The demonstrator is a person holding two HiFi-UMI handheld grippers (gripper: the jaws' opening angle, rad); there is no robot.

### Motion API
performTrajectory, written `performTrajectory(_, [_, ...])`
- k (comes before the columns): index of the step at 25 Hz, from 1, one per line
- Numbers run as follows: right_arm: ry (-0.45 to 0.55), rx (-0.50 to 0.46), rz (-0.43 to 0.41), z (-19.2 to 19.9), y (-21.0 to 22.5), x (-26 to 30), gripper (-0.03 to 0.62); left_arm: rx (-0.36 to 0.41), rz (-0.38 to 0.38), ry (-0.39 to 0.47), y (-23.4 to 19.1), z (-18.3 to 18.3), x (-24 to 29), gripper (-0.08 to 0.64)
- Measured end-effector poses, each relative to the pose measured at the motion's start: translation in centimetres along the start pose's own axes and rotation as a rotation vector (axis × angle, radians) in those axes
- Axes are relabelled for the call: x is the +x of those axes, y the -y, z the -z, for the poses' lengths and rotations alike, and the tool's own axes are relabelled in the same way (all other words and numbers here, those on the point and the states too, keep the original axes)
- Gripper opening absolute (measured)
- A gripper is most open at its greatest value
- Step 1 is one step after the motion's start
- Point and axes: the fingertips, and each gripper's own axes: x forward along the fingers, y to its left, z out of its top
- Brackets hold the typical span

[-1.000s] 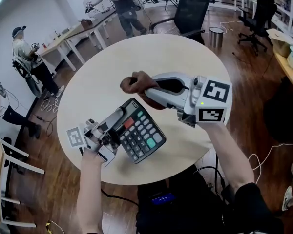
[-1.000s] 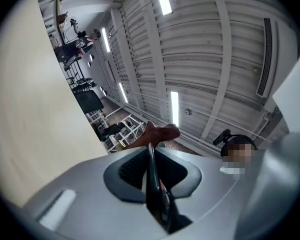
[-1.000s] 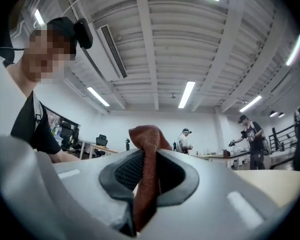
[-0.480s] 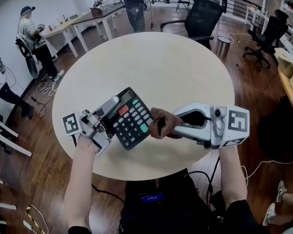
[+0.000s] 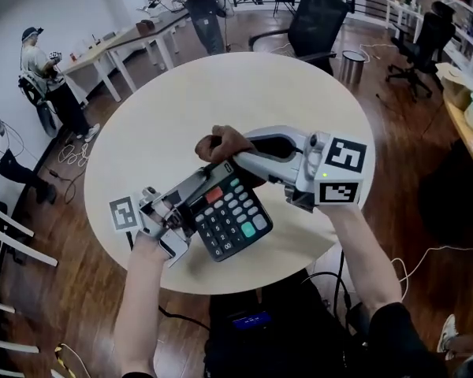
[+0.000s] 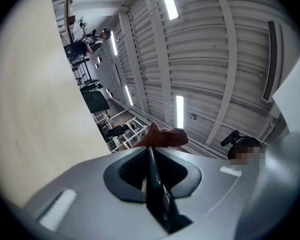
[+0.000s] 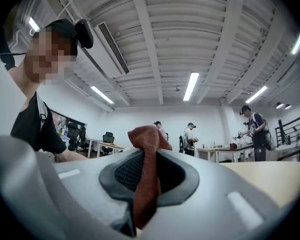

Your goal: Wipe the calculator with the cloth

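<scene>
As the calculator [image 5: 221, 228] hangs over the table [image 5: 244, 93]: it looks lifted up and tipped, with its keys [image 5: 238, 207] facing the person, above the near side of the round table.

Left gripper [image 5: 203, 181]: it is shut tight on the calculator. It lies along the top edge, away from the keys. In the left gripper view the left gripper [image 6: 152, 171] pinches a thin dark slab, seen from its edge.

Right gripper [image 5: 235, 154]: it is shut on the brown cloth [image 5: 219, 142]. In the right gripper view the cloth [image 7: 146, 184] runs down between the jaws, and a bunch pokes out past the tips.

Cloth and calculator: the bunch sits right at the calculator's far top corner. I cannot tell if it touches.

How the calculator will handle: I think it is light, hard and smooth plastic. It could slip or twist in a pinch, and the keys give when pushed.

Where to hold it: by an edge, as it is now, so the keys are free to wipe.

How the cloth will handle: soft and floppy. Hold it by a bunch and rub with the part that sticks out.
</scene>
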Motion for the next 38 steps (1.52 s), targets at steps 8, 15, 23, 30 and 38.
performTrajectory(8, [0.037,0.069,0.003,0.1,-1.8,-1.5,0.049,-0.082,-0.153,0.255,-3.1,-6.0,-3.4,0.052])
performTrajectory(15, [0.051,0.042,0.136,1.7,-2.7,-3.8,0.049,-0.127,-0.28,0.491,-6.4,-8.8,-6.5,0.052])
performTrajectory(23, [0.102,-0.118,0.462,-1.0,1.0,-2.2,0.051,-0.136,-0.279,0.575,-6.3,-9.1,-6.3,0.054])
performTrajectory(30, [0.024,-0.15,0.375,1.8,-2.8,0.8,0.051,-0.136,-0.291,0.646,-6.1,-9.8,-5.5,0.054])
performTrajectory(38, [-0.032,-0.115,0.181,4.4,-9.6,2.2,0.049,-0.152,-0.271,0.674,-6.2,-8.6,-7.4,0.054])
